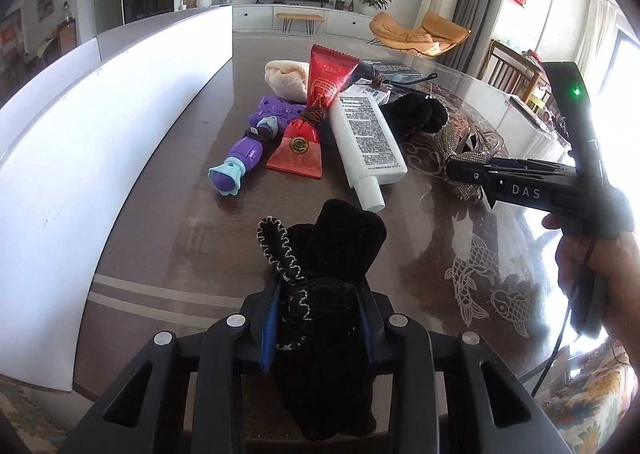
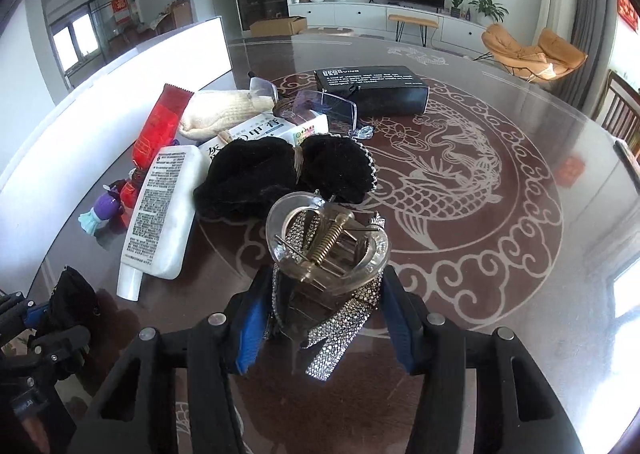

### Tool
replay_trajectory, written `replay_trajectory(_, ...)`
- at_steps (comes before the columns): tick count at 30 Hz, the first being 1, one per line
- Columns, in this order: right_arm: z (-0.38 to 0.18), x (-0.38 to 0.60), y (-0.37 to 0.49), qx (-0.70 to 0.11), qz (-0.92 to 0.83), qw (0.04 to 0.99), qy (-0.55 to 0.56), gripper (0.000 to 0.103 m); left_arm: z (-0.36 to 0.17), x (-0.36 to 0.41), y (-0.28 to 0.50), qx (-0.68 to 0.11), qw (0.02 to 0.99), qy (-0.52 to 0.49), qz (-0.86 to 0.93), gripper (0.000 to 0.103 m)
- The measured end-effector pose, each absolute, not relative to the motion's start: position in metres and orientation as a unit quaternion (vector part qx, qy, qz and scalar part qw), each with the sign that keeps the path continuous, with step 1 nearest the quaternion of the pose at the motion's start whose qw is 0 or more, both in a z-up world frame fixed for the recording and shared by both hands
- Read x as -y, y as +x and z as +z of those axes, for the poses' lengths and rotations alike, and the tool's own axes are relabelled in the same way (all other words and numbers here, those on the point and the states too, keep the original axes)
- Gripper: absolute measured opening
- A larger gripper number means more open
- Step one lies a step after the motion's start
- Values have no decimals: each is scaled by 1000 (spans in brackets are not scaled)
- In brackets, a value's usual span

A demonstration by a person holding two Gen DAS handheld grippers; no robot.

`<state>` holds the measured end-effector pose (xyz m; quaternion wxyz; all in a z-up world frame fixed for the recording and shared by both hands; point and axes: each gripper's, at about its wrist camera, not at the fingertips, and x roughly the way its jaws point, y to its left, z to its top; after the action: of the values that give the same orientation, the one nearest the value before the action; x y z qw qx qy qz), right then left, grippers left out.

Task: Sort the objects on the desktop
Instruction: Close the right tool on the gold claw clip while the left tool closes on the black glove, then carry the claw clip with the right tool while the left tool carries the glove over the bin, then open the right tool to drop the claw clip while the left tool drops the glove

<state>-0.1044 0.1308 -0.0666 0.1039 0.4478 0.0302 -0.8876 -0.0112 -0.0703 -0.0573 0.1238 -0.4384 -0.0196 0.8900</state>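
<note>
The left gripper [image 1: 320,318] is pinching a black velvet bow [image 1: 320,266] at lower centre; the right gripper [image 2: 324,314] is clamping a clear rhinestone hair claw [image 2: 328,250]. Beyond, a white lotion tube [image 1: 366,141] is crowding the glass-topped table [image 1: 160,213].

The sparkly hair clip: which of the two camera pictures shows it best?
The right wrist view: the hair clip fills the middle, with its clear shell, spring and rhinestone strips plain between the right tongs. The left wrist view shows only a glittering bit of it at those tongs' tip.
</note>
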Motion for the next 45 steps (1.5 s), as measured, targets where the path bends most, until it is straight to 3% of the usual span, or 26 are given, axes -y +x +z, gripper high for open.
replay_trajectory(7, -15, -132, -66, -28, -893, 150, 424, 52, 6, 108, 10, 86, 145, -372, 913, 32)
replay_trajectory(14, 70, -24, -69, -40, -894, 272, 355, 52, 72, 208, -8, 122, 63, -324, 936, 32)
replay_trajectory(20, 91, 114, -92, -58, -859, 374, 345, 52, 58, 301, -41, 135, -26, -363, 922, 32)
replay_trajectory(26, 41, 200, -131, -88, -825, 373, 415, 52, 28, 338, -66, 126, -63, -423, 895, 33)
replay_trajectory(29, 14, 212, -144, -76, -804, 362, 466, 56, 14, 342, -75, 120, -83, -458, 877, 42)
replay_trajectory(31, 6, 212, -145, -57, -798, 363, 478, 80, 9, 341, -72, 124, -91, -461, 874, 45)
replay_trajectory(34, 15, 196, -140, -22, -809, 377, 451, 84, 13, 336, -66, 128, -95, -445, 881, 64)
replay_trajectory(38, 37, 153, -127, 0, -832, 376, 408, 91, 36, 311, -53, 125, -72, -411, 900, 65)
replay_trajectory(42, 39, 76, -102, -16, -879, 330, 344, 101, 66, 249, -31, 107, 23, -372, 922, 66)
replay_trajectory(45, 13, 7, -83, -46, -906, 254, 334, 102, 73, 192, -15, 92, 102, -353, 926, 95)
